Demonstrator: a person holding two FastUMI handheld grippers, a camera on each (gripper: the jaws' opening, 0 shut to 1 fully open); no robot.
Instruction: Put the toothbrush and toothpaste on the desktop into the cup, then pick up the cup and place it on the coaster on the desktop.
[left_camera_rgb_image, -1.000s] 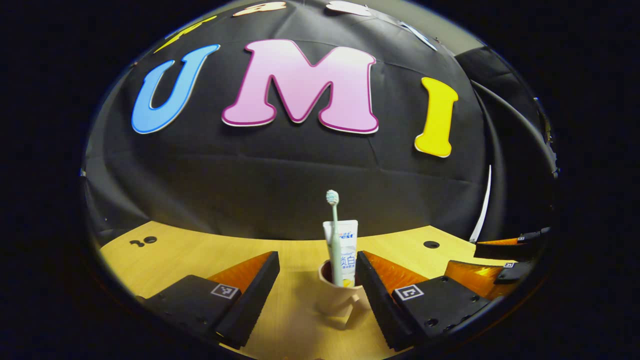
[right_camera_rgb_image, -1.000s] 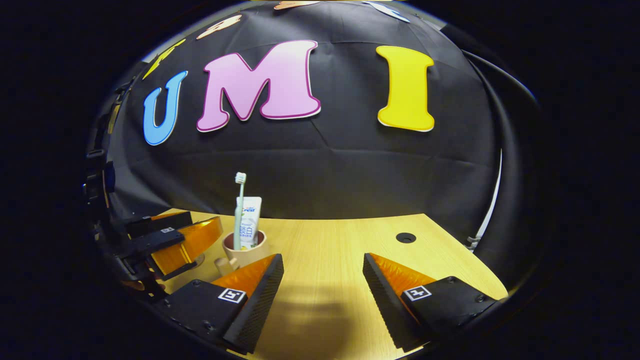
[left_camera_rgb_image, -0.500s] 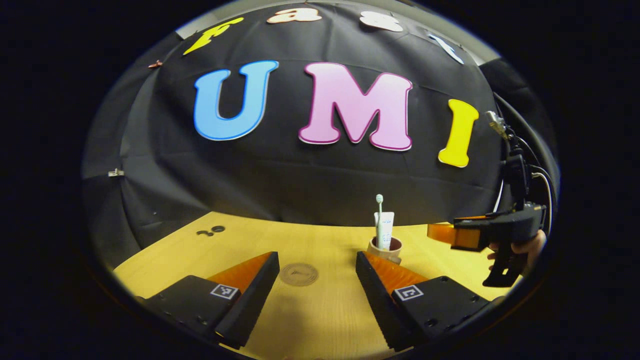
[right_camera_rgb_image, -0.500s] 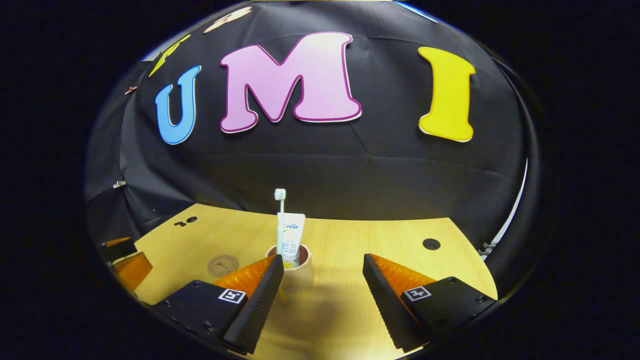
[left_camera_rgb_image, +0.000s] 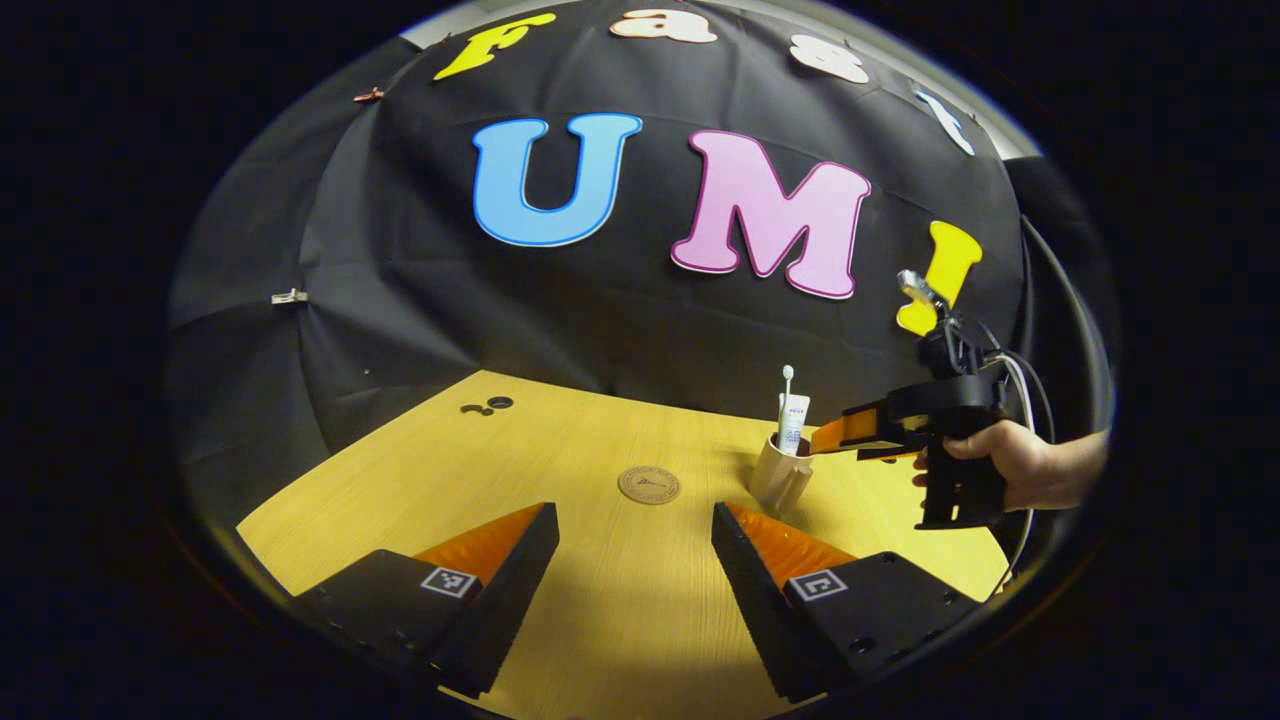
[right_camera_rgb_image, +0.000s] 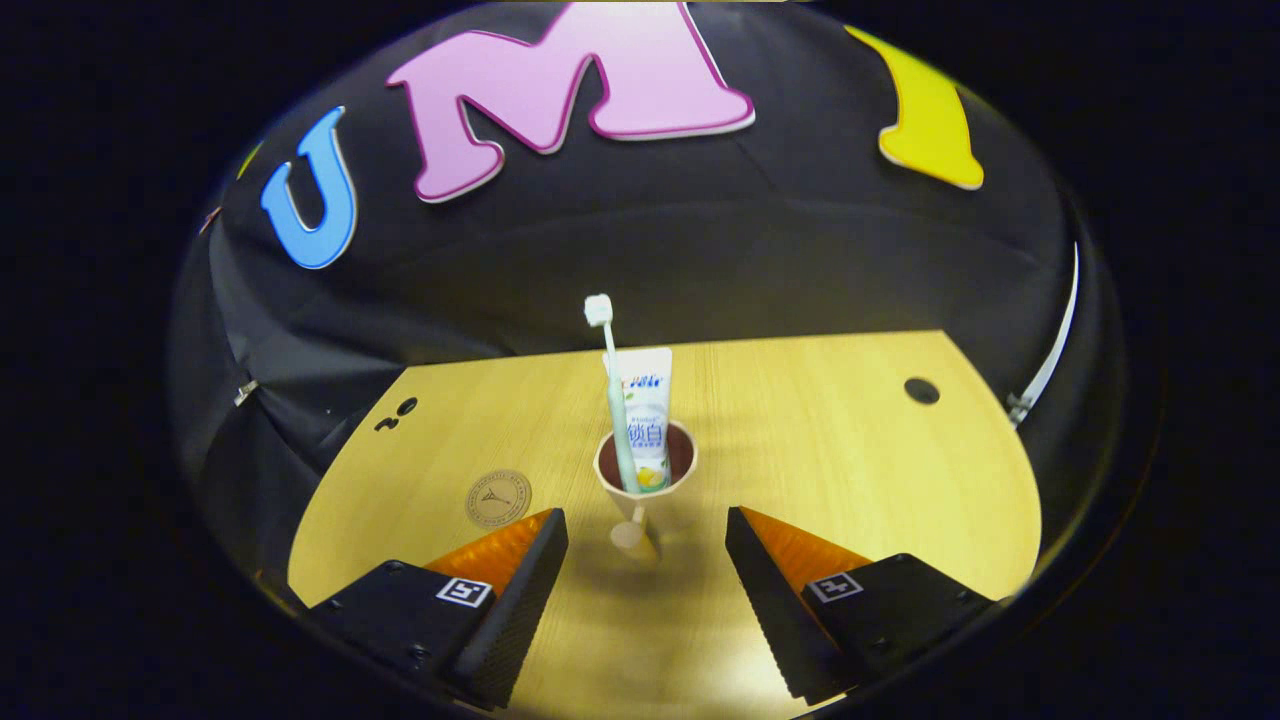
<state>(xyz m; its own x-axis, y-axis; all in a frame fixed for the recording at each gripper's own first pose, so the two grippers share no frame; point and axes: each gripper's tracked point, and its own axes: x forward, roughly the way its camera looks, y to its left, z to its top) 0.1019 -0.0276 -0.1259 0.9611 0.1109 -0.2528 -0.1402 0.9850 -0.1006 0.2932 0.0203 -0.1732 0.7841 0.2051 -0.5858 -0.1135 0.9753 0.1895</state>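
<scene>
Cup (right_camera_rgb_image: 645, 480) stands on the desktop (right_camera_rgb_image: 850, 450), holding toothbrush (right_camera_rgb_image: 610, 385) and toothpaste (right_camera_rgb_image: 646, 415), just ahead of the wide-open right gripper (right_camera_rgb_image: 645, 575). Coaster (right_camera_rgb_image: 498, 498) lies nearby, unobstructed. Left gripper (left_camera_rgb_image: 635, 570) gapes empty. Tube's lettering seems partly Chinese.

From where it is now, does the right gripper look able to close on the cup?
Probably yes. The right gripper is open, and the cup, holding the toothbrush and toothpaste, stands just ahead of the gap with its handle pointing back. Bare desktop lies between.
</scene>
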